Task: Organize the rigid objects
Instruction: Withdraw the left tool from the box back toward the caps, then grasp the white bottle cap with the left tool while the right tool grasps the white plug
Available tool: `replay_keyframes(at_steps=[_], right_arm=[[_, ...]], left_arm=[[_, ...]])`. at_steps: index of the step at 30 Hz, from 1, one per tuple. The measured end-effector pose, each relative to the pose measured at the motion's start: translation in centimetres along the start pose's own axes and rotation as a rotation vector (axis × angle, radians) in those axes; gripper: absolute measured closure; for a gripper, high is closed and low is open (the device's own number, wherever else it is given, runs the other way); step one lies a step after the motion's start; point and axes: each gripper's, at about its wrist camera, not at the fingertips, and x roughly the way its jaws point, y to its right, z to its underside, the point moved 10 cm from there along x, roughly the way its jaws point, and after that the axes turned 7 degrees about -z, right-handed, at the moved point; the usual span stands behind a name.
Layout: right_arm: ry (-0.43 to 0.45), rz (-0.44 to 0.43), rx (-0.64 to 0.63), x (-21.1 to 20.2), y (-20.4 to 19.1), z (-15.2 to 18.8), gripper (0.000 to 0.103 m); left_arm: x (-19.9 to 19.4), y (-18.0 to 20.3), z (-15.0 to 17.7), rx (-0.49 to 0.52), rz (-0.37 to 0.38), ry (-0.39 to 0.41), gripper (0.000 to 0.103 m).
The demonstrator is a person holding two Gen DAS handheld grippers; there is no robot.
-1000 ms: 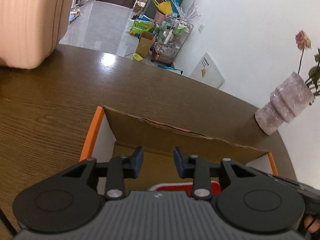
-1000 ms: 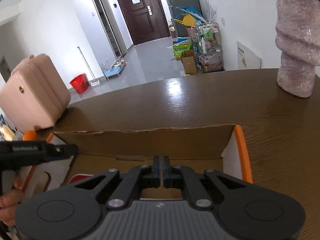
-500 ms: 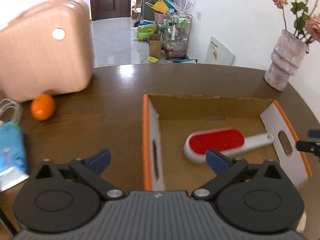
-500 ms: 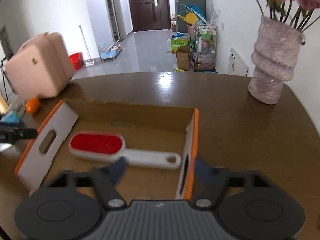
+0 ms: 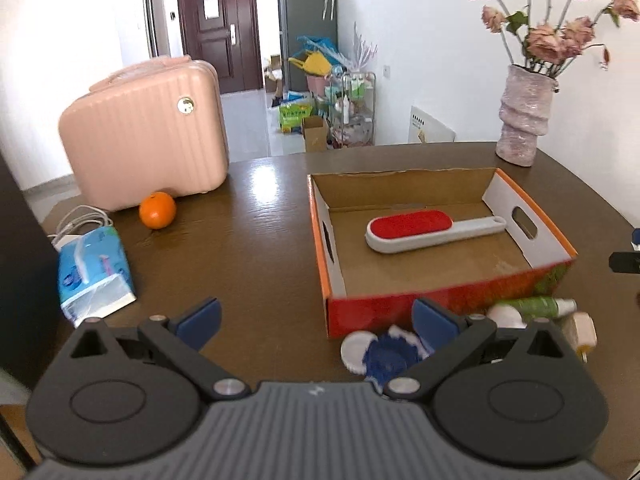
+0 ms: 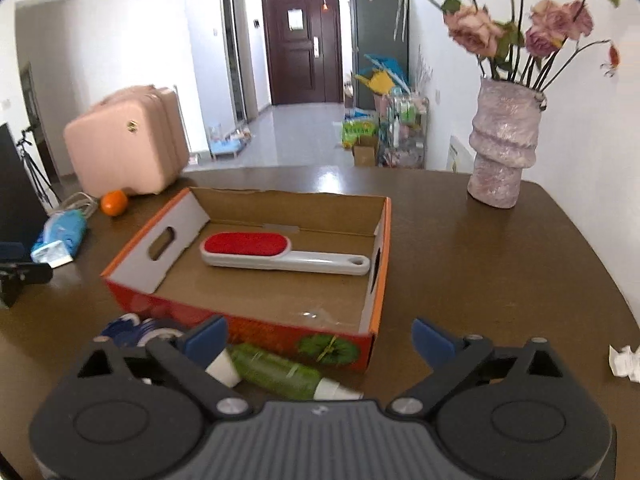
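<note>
A white lint brush with a red pad lies inside an open orange cardboard box on the brown table; it also shows in the right wrist view within the box. In front of the box lie a green spray bottle, a blue and white round object and a small cream piece. My left gripper is open and empty, held back above the table before the box. My right gripper is open and empty above the bottle.
A pink suitcase, an orange, a blue tissue pack and a white cable are at the left. A vase of dried roses stands at the back right. A crumpled paper scrap lies at the right.
Both grippers opened wide and pulled back and up from the box. The lint brush now lies released inside the box, and the objects in front of the box came into view.
</note>
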Motion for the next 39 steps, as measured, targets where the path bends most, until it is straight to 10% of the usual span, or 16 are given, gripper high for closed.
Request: replay_keyframes(at_steps=[12,18,33,39], right_arm=[[0.182,-0.023,-0.085,-9.6,-7.9,11.6,0.000],[0.199,0.000,-0.047,-11.0,-10.0,18.6,0.000],[0.165,0.068,0.020,-6.8,-6.7,18.9,0.023],[0.163,0.066,0.084,-4.0,-4.4,16.4,0.035]], left_arm=[[-9.4,2.1,12.5,0.015,0.051,0.150,0.000],[-9.9,3.0,18.6,0.004,0.019,0.092,0.000],[-3.7,4.7,15.7,0.024,0.013,0.082,0.000],[0.8,5.7,13.0,0.042,0.037,0.056,0.018]])
